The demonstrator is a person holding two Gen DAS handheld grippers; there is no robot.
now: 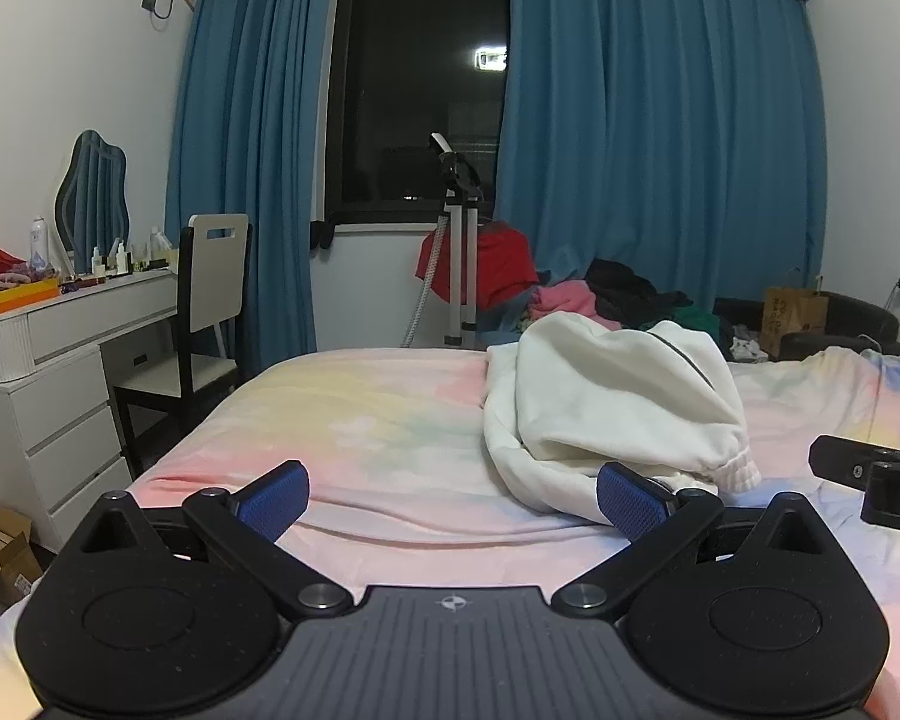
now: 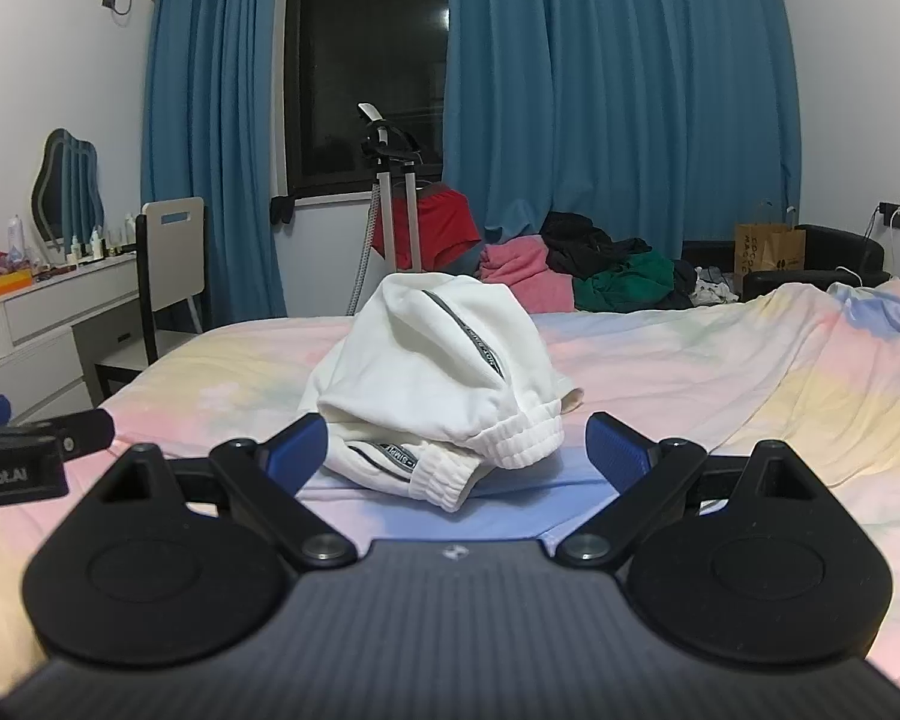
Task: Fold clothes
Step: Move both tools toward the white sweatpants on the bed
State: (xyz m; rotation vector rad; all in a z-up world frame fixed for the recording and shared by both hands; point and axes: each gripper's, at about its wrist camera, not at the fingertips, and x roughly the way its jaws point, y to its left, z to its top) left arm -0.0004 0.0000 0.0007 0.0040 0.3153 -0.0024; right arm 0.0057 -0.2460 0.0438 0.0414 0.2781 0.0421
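Note:
White sweatpants [image 2: 438, 384] with a dark striped side band lie bunched in a folded heap on the pastel bed [image 2: 720, 372]. Their ribbed cuffs face me. In the right wrist view my right gripper [image 2: 457, 450] is open, its blue pads on either side of the cuffs, holding nothing. In the left wrist view the sweatpants [image 1: 612, 396] lie ahead to the right. My left gripper [image 1: 453, 501] is open and empty over the bed [image 1: 360, 420], its right pad close to the garment's near edge. Each gripper shows at the other view's edge.
A pile of pink, black and green clothes [image 2: 594, 264] lies beyond the bed's far edge. A garment steamer stand [image 2: 390, 192] with a red garment stands by the window. A white dresser [image 1: 60, 348] and chair [image 1: 210, 300] stand left. A paper bag [image 2: 768, 249] sits at the right.

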